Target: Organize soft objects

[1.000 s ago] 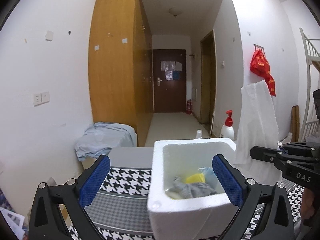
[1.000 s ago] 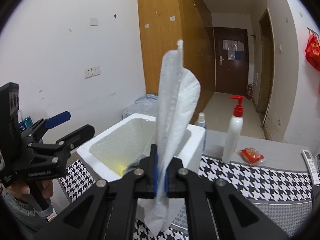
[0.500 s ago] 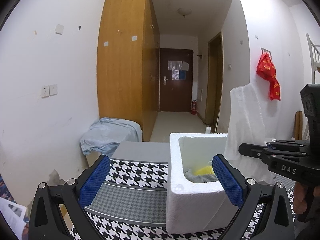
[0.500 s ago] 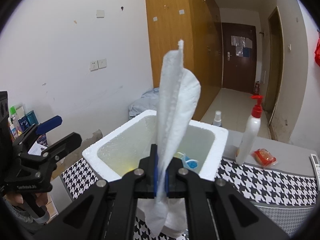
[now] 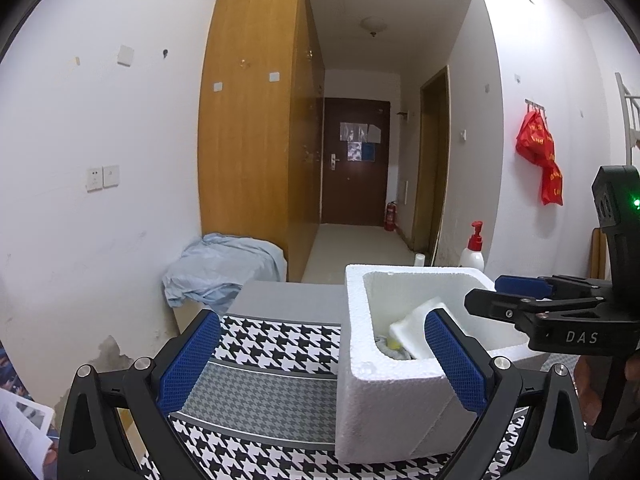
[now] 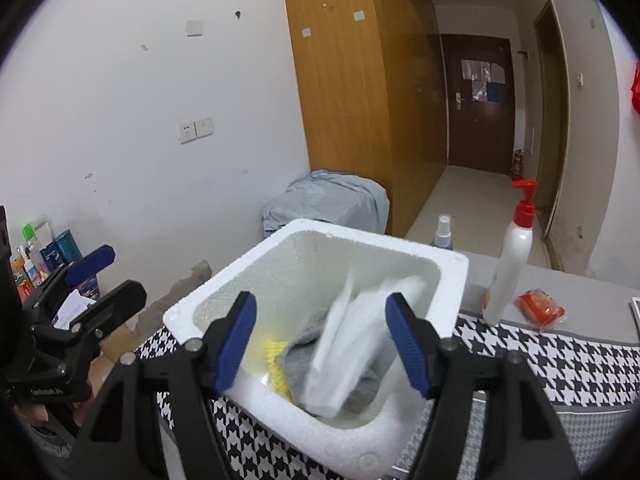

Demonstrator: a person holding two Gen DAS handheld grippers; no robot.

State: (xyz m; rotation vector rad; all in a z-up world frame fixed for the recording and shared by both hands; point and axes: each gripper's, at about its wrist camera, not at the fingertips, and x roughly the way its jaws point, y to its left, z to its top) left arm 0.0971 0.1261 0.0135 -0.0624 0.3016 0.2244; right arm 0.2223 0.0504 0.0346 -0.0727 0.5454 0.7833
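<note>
A white foam box point(image 6: 452, 264) point(image 5: 394, 400) stands on the houndstooth cloth. My right gripper point(image 6: 322, 344) hovers over the box with its jaws opening. A white towel point(image 6: 352, 332) point(image 5: 416, 322), blurred, drops free between the blue pads into the box. It lands on a grey cloth point(image 6: 304, 364) next to a yellow item point(image 6: 276, 360). My left gripper point(image 5: 320, 364) stands open near the box's left front corner, nothing between its fingers. The right gripper point(image 5: 520, 294) also shows at the right of the left wrist view.
A white pump bottle with a red top point(image 6: 510, 268), a small spray bottle point(image 6: 442, 232) and a red packet point(image 6: 540, 308) stand behind the box. A blue-grey sheet point(image 5: 216, 268) covers something by the wooden wardrobe point(image 5: 256, 120). Boxes and cans point(image 6: 36, 256) sit at far left.
The right gripper's jaws have parted and let go of the white towel, which has fallen into the foam box. The left gripper has stayed in place.
</note>
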